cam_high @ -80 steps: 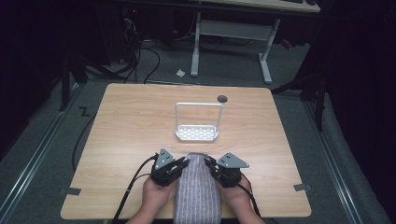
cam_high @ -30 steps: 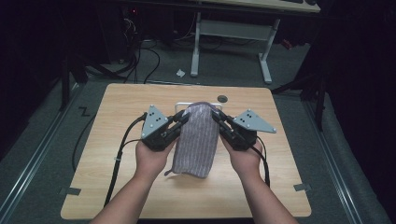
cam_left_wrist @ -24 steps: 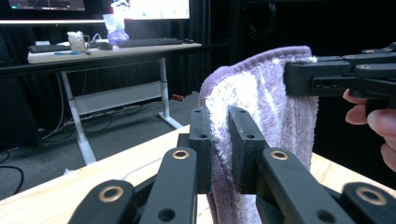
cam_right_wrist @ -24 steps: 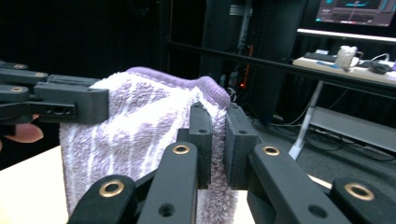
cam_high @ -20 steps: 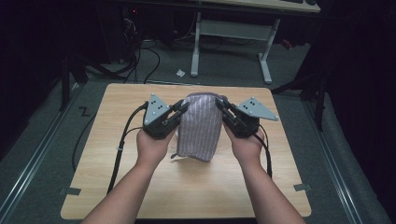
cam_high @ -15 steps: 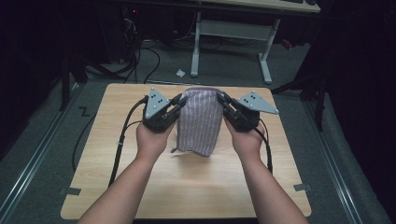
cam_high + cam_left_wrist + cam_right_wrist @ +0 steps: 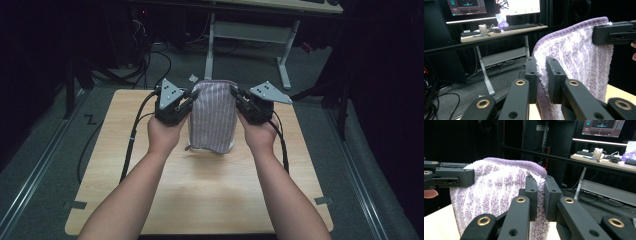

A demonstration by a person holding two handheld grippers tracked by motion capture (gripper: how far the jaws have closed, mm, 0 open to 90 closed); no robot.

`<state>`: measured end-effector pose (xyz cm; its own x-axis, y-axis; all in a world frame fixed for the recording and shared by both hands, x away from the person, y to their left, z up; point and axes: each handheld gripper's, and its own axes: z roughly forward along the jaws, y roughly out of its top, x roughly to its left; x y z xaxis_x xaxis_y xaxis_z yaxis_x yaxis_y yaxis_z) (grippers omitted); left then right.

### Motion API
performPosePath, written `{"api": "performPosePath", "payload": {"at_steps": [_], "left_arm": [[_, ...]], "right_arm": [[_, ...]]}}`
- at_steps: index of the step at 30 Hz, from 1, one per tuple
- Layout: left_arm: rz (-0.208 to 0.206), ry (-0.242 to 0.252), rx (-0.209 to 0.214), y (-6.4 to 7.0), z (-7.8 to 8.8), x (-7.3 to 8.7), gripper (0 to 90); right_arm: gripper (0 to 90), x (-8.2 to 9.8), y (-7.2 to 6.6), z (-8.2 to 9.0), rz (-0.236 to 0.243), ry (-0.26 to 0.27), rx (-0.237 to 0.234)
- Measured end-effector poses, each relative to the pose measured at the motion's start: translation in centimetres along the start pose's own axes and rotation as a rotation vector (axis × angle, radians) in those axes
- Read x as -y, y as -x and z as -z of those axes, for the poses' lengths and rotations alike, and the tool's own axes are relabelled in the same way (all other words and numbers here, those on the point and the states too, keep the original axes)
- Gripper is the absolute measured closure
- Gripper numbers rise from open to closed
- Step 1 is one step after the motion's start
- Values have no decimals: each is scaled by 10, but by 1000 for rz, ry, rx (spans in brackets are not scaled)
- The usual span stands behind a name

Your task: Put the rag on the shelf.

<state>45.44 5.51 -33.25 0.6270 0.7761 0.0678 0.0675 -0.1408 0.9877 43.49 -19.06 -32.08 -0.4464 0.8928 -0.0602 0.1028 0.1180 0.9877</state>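
- High view: the left gripper [image 7: 186, 100] and the right gripper [image 7: 238, 98] each pinch an upper corner of the striped purple towel [image 7: 212, 115], which hangs between them above the far half of the wooden table [image 7: 200, 200]; its lower edge sits near the tabletop
- Left gripper view: the jaws are clamped on the towel's [image 7: 576, 62] near edge, with the right gripper [image 7: 615, 32] gripping the far corner
- Right gripper view: the jaws are clenched on the towel's [image 7: 496, 187] corner; the left gripper [image 7: 449, 178] bites the opposite corner
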Motion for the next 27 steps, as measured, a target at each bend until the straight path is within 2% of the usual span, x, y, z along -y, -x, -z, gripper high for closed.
{"api": "performPosePath", "payload": {"at_steps": [1,2,4,6,7,8,11,12,15,16,17,19,23,24,25,27], "left_arm": [[4,-3,0,-2,-4,-1,804],[-19,-14,-13,-6,-13,-4,803],[-35,-28,-27,-9,-21,-6,803],[-31,-37,-26,-10,-25,-6,801],[-30,-53,-44,-15,-34,-6,798],[-13,-71,-45,-16,-38,-5,797],[0,-81,-50,-19,-45,-6,797],[3,-87,-54,-21,-49,-6,797],[-5,-126,-68,-26,-62,-2,793],[-5,-126,-68,-26,-62,-2,792],[15,-158,-72,-29,-68,3,792],[53,-193,-65,-32,-73,8,792],[38,-228,-60,-33,-77,13,792],[35,-248,-57,-34,-79,16,792],[35,-248,-57,-34,-79,16,791],[52,-268,-67,-35,-83,23,790]], "right_arm": [[838,-1,2,-3,-5,1,3],[837,-2,9,-12,-11,-8,9],[836,-2,14,-19,-20,-20,11],[835,0,19,-28,-16,-44,13],[835,1,21,-34,-5,-61,16],[834,1,24,-38,-5,-73,14],[834,1,29,-44,-21,-81,9],[834,0,33,-51,-29,-96,12],[832,2,38,-62,-49,-123,18],[832,4,39,-65,-53,-131,21],[832,7,41,-69,-57,-147,22],[830,13,42,-77,-56,-188,17],[828,25,49,-86,-81,-246,-4],[828,26,49,-87,-72,-254,-2],[827,27,49,-87,-61,-258,-2],[824,29,47,-89,-43,-272,4]]}}
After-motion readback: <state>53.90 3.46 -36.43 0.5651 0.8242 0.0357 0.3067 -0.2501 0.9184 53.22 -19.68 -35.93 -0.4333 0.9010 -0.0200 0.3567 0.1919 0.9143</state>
